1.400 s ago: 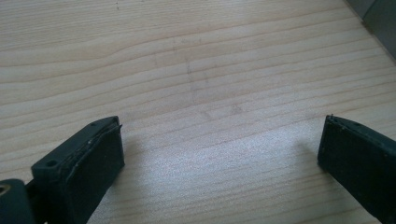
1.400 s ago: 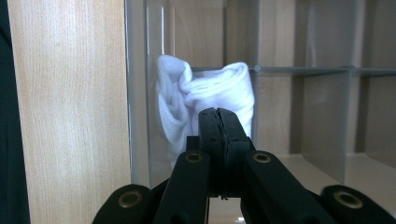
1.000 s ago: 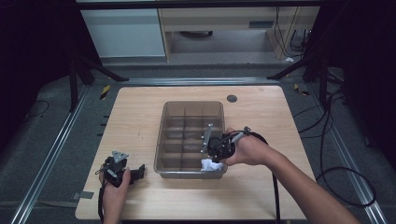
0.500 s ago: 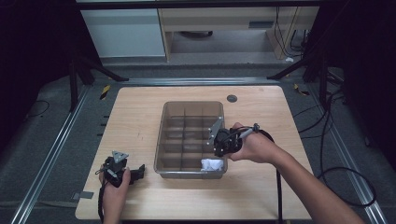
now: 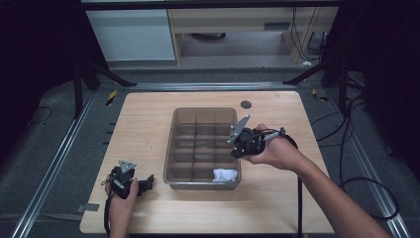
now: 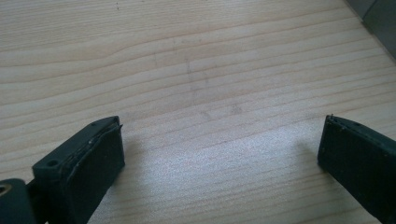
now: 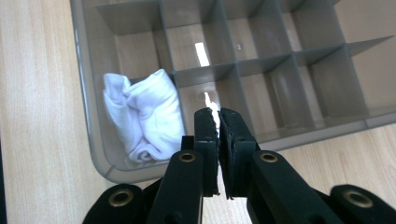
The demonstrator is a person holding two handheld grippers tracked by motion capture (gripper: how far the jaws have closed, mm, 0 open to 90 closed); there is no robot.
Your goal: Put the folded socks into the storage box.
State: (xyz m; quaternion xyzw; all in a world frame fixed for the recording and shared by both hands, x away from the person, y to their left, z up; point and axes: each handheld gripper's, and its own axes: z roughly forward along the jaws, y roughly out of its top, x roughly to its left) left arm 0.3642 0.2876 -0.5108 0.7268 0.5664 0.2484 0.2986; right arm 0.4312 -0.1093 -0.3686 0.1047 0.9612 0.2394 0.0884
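The white cloth [image 7: 142,119], soft and crumpled into a loose roll, lies in a corner compartment of the divided bin [image 7: 88,93]; in the high view it sits in the bin's lower right cell [image 5: 224,174], just inside the near wall. It looks like a small sock or rag, though the folds hide which.

The step in hand appears to be the release after stowing: the cloth is down in its cell and nothing grips it. The right gripper [image 7: 218,122] hangs above the bin's edge, in the lower centre of its own view, its black jaws nearly together with only a thin slit between them and nothing held. In the high view it sits right of the bin's middle [image 5: 242,145].

The left gripper [image 6: 219,154] rests low over bare wood, jaws spread wide and empty; in the high view it is at the lower left [image 5: 136,182], well apart from the bin.

The next move likely calls for drawing the right gripper clear of the bin walls.

The bin is translucent grey plastic with thin, straight dividers, rounded corners and a glossy floor. The table [image 5: 143,124] is pale, matt wood with fine grain.
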